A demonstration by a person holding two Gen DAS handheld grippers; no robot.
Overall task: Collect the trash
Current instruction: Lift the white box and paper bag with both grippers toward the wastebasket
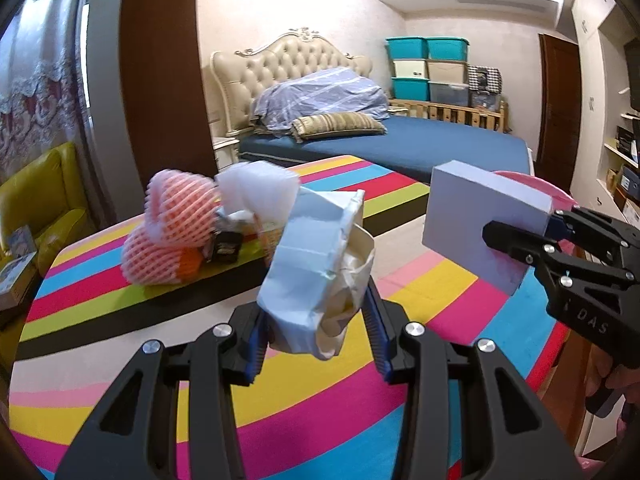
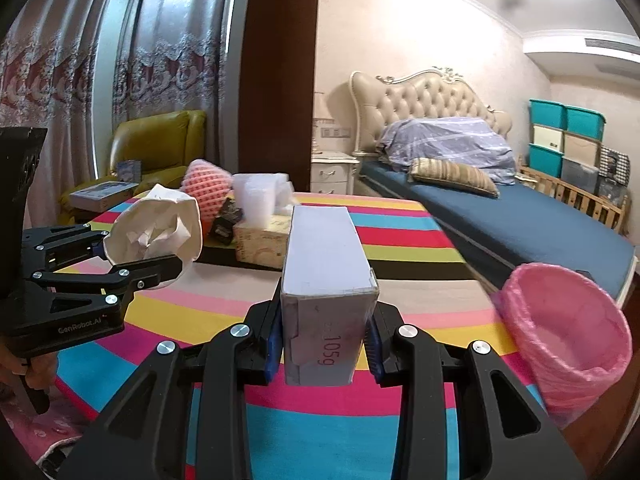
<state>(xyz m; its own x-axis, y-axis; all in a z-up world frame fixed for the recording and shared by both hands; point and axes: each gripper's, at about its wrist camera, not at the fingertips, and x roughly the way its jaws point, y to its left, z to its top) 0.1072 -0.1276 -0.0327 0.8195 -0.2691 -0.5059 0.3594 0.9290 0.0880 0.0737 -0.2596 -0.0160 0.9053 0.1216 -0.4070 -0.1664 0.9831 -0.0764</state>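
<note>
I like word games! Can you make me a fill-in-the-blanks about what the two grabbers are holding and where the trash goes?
1. The right gripper is shut on a white ____.
2. The left gripper is shut on a crumpled paper ____.
3. The trash bin has a liner coloured ____.
4. The table wears a cloth with colourful ____.

Missing words: box, bag, pink, stripes.

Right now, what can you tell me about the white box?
The white box is a long plain cardboard carton with "105g" printed on its near end flap. The right gripper clamps that end between its blue pads, holding it lengthwise above the striped table, touching nothing else. The pink bin sits to its right.
</note>
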